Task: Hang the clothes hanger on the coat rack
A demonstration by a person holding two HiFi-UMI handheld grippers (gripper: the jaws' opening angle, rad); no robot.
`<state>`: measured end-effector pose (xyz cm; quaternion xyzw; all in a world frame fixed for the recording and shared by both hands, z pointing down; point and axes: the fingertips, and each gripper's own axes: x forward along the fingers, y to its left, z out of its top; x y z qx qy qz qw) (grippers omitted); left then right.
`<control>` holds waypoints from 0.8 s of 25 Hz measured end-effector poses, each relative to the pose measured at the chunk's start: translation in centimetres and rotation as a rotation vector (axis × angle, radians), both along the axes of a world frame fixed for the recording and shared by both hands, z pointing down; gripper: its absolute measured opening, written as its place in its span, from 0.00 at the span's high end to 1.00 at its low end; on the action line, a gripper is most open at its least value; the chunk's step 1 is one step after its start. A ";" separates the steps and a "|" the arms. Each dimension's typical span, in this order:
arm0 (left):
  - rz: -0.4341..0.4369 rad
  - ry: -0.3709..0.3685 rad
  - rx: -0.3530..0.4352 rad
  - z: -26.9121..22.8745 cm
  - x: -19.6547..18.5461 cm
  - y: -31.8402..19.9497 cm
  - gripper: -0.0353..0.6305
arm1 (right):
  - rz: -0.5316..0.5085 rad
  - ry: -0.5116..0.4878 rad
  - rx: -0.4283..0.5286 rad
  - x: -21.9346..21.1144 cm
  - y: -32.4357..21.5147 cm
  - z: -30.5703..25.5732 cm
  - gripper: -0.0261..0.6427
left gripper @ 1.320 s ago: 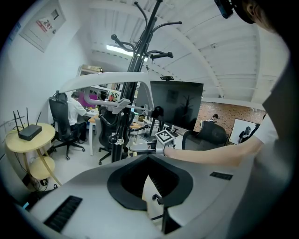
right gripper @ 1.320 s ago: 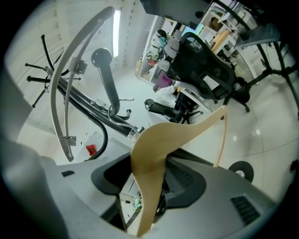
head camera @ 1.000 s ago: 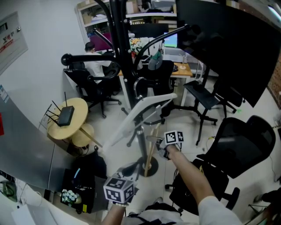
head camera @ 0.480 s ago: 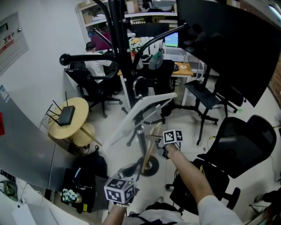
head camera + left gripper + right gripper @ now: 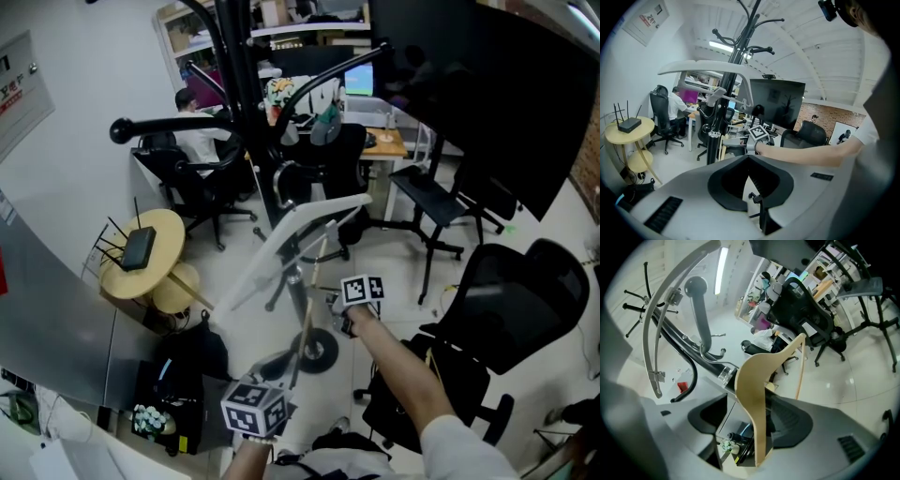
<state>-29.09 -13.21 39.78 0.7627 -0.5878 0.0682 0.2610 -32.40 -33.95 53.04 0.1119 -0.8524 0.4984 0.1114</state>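
The black coat rack stands ahead, and a white hanger hangs on one of its arms. A wooden hanger hangs edge-on beside the pole. In the right gripper view it runs between the jaws of my right gripper. Those jaws have just been opening: the left pad stands clear of the wood, so the gripper is open. The hanger's metal hook lies against a rack arm. My left gripper is lower and nearer me, tips together, holding nothing.
A round yellow table with a black router stands at the left. Black office chairs crowd the right, and another chair is behind the rack. A person sits at a far desk. A large dark screen fills the upper right.
The wooden hanger has swung closer to the rack pole and now hangs steeper. Both grippers stay almost where they were.
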 end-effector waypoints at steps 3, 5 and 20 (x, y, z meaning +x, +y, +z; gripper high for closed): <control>-0.001 0.005 -0.012 0.6 0.2 -0.1 0.95 | 0.011 0.005 0.007 0.3 -0.1 0.5 0.51; 0.000 0.008 -0.020 1.1 0.3 -0.1 0.95 | 0.020 0.002 0.006 0.6 -0.2 0.7 0.58; 0.041 0.026 -0.022 2.0 2.0 0.3 0.95 | 0.045 0.018 0.042 4.5 1.7 -0.3 0.53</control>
